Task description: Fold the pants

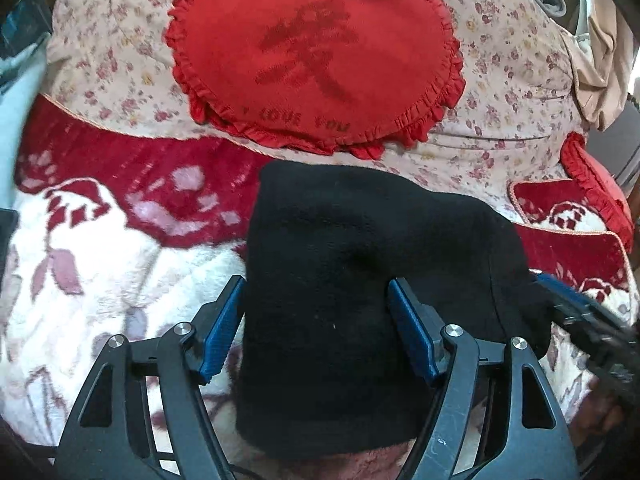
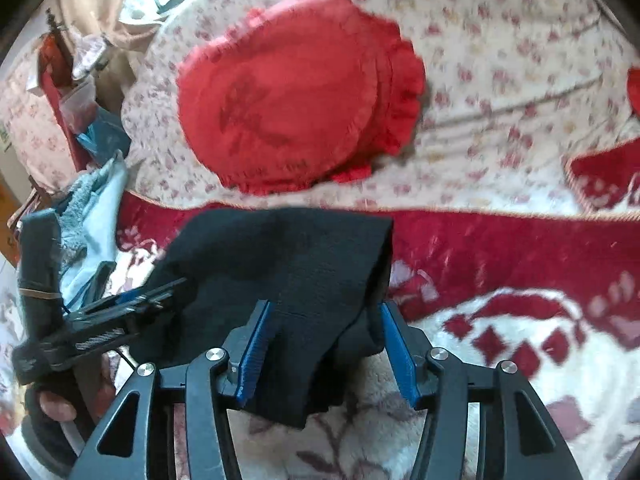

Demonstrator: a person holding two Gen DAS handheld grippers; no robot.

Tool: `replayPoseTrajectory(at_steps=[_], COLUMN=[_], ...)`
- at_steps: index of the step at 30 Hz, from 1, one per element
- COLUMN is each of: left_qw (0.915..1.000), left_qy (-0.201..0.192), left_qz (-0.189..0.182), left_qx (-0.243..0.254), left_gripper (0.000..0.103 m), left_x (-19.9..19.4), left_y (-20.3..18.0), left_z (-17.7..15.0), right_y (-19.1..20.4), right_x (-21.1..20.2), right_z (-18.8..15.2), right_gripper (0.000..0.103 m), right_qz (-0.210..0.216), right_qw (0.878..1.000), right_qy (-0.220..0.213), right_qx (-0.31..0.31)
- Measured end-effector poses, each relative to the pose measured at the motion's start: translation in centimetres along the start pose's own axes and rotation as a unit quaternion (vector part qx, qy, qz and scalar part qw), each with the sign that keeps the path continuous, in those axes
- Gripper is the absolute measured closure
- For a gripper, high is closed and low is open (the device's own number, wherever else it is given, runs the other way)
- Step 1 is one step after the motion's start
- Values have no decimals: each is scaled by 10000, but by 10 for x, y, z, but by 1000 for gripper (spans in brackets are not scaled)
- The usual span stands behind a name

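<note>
Black pants (image 1: 328, 280) lie folded into a compact bundle on a red and white blanket (image 1: 100, 264). My left gripper (image 1: 316, 292) is open, its blue pads wide apart with the bundle's near end lying between them. My right gripper (image 2: 324, 312) is open too, its jaws astride the other end of the pants (image 2: 280, 264). In the left wrist view the right gripper (image 1: 580, 312) shows at the right edge against the cloth. In the right wrist view the left gripper (image 2: 132, 304) shows at the left, touching the pants.
A round red frilled cushion (image 1: 316, 52) rests on a floral quilt (image 1: 500, 64) behind the pants. A second red cushion (image 1: 592, 176) is at the right. Light blue cloth (image 2: 96, 216) and clutter lie at the bed's left side.
</note>
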State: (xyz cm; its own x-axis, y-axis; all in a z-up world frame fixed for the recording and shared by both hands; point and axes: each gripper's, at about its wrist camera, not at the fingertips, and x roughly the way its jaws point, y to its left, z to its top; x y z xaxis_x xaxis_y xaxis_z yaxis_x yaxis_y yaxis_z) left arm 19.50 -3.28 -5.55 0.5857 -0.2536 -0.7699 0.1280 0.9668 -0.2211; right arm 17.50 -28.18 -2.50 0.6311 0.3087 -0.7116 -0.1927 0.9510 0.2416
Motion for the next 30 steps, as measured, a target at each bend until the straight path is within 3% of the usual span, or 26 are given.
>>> replayPoseTrajectory(at_steps=[4, 7, 10, 12, 14, 19, 30], left_qw=[9998, 9992, 9974, 9961, 9947, 9946, 9922], left_qy=[-86, -161, -236, -240, -288, -452, -802], left_qz=[184, 377, 666, 801, 915, 896, 944], left_qx=[-48, -5, 165, 277, 370, 258, 169], left_gripper=[30, 30, 30, 30, 30, 30, 30], left_x=[-12, -21, -30, -35, -41, -59, -97], left_y=[-1, -1, -4, -8, -10, -10, -19], left_z=[-5, -8, -12, -16, -19, -23, -29], right_y=[18, 27, 32, 33, 35, 38, 58], right_x=[-23, -17, 9, 34, 40, 14, -47], right_z=[6, 11, 10, 3, -3, -2, -2], right_gripper=[50, 50, 50, 50, 50, 50, 50], right_qz=[-44, -38, -59, -244, -465, -239, -281], right_qw=[9991, 9987, 9988, 9972, 9955, 9981, 9977], right_qy=[-361, -363, -44, 402, 397, 205, -364], right_qx=[-219, -351, -482, -583, -725, -530, -499])
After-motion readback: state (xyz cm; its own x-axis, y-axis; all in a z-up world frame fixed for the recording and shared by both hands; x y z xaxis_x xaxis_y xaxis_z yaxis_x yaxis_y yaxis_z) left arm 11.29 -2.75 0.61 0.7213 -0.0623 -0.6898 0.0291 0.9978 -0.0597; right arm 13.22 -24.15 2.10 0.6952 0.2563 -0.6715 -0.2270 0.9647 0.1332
